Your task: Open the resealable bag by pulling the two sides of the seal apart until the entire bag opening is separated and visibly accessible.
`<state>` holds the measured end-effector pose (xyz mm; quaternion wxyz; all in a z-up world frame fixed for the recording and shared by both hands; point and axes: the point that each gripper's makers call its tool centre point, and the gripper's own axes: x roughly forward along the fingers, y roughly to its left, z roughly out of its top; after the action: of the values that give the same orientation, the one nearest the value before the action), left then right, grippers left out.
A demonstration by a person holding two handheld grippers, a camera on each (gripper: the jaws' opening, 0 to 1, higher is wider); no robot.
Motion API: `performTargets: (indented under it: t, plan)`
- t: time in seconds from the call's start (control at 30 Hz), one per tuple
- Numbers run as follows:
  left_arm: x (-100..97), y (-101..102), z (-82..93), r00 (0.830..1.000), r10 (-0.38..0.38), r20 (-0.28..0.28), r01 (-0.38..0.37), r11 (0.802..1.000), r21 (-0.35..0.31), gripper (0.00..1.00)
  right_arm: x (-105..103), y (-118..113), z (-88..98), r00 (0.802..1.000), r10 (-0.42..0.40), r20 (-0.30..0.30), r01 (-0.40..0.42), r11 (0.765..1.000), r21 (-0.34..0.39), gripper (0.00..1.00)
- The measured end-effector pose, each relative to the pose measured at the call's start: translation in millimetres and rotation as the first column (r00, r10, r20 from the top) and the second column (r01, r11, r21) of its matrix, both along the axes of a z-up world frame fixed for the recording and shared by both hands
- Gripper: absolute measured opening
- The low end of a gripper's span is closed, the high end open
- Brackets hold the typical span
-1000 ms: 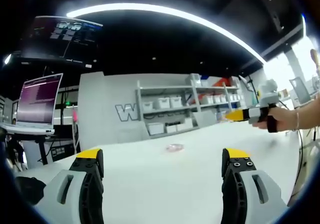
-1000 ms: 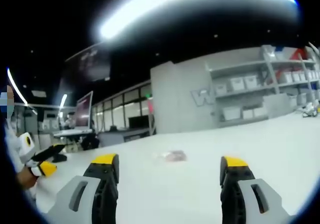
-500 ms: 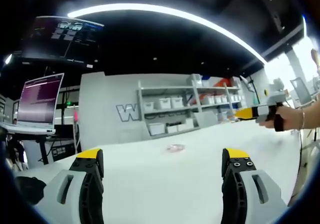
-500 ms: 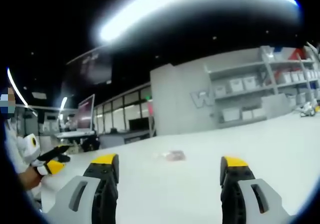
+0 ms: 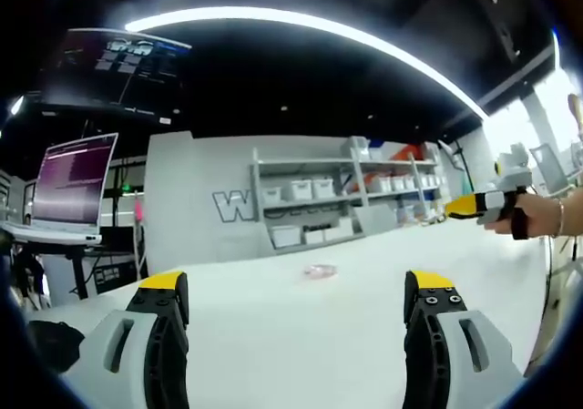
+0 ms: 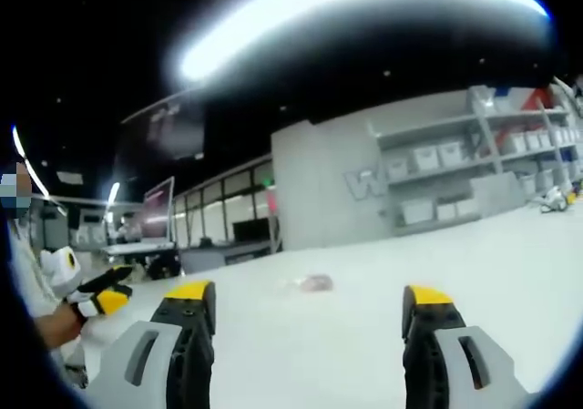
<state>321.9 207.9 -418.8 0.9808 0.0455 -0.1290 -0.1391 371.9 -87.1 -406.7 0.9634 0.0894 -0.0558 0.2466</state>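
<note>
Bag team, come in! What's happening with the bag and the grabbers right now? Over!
Left gripper open, holding nothing. Right gripper open, holding nothing. Bag lies flat on the white table, far ahead, untouched. Nothing in between.

bare table [image 5: 301, 336] before bag [image 5: 320, 270]

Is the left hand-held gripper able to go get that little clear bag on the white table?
Probably yes: the left hand-held gripper is open, and bare white table lies between it and the small clear resealable bag.
</note>
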Motion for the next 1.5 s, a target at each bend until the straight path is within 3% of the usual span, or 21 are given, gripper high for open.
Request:
performTargets:
  t: [0.53, 0.97, 1.5]
  plan:
    - [1.7, 3, -0.4, 1.000, 0.008, -0.005, -0.008, 1.000, -0.008, 0.97, -27, -12, -3.9, 1.000, 0.003, 0.009, -0.003, 1.000, -0.001, 0.86]
    - [-0.3, 5, 1.8, 1.000, 0.010, 0.003, -0.010, 1.000, -0.021, 0.97, -45, -21, -2.7, 0.998, -0.032, 0.057, 0.034, 0.999, -0.034, 0.85]
    - [-0.9, 5, 2.8, 1.000, 0.015, 0.007, -0.014, 1.000, -0.023, 0.97, -40, -40, -7.6, 0.995, -0.083, 0.053, 0.086, 0.995, -0.054, 0.92]
